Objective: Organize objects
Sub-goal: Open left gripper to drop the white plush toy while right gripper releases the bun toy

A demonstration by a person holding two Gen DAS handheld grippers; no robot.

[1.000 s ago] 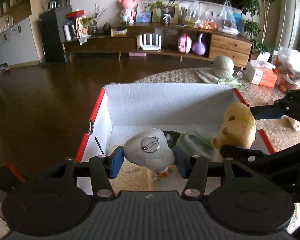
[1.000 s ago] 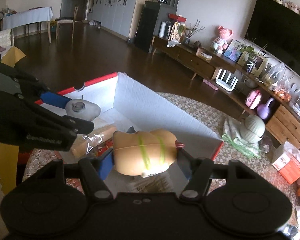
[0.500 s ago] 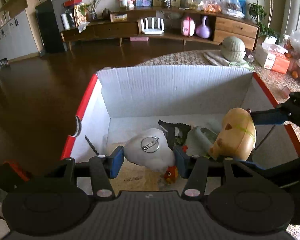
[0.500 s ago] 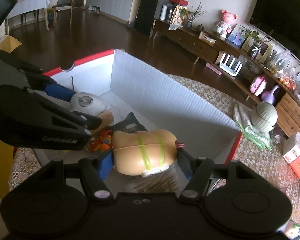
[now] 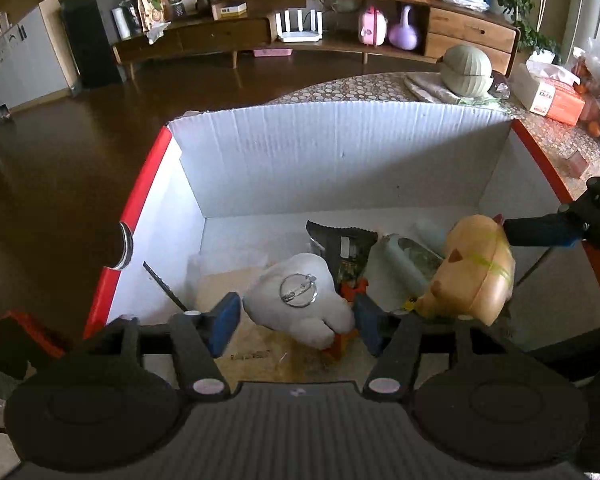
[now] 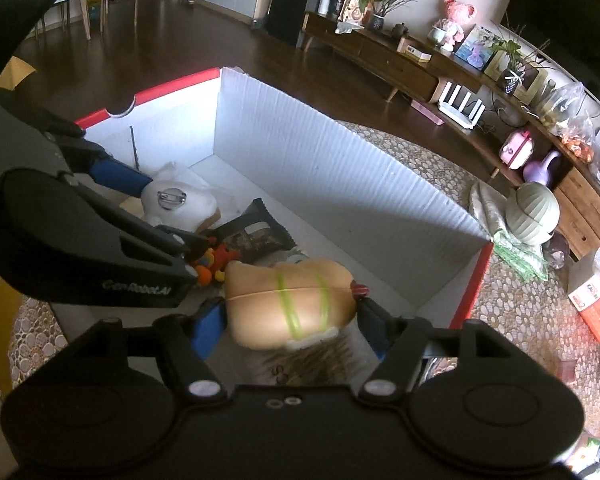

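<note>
A white corrugated box (image 5: 340,160) with a red rim stands open on the table. My left gripper (image 5: 296,322) is low inside it around a white plush (image 5: 296,300) that carries a round metal pin. Its pads are slightly apart, with a thin gap at the left pad, and the plush rests on the box's contents. To its right, my right gripper (image 6: 288,328) is shut on a tan plush (image 6: 288,304) with green stripes, held over the box's right half. The tan plush (image 5: 476,276) and the white plush (image 6: 176,200) each show in the other view.
A black snack packet (image 5: 340,240), a pale bottle (image 5: 396,264) and an orange toy (image 6: 212,264) lie in the box. Behind the box, the patterned tablecloth (image 6: 520,312) bears a grey-green ribbed pot (image 5: 466,68) and an orange tissue box (image 5: 548,96). Dark wood floor lies to the left.
Both grippers have come down and forward into the box with their plush toys. The left gripper's pads have spread a little off the white plush.
</note>
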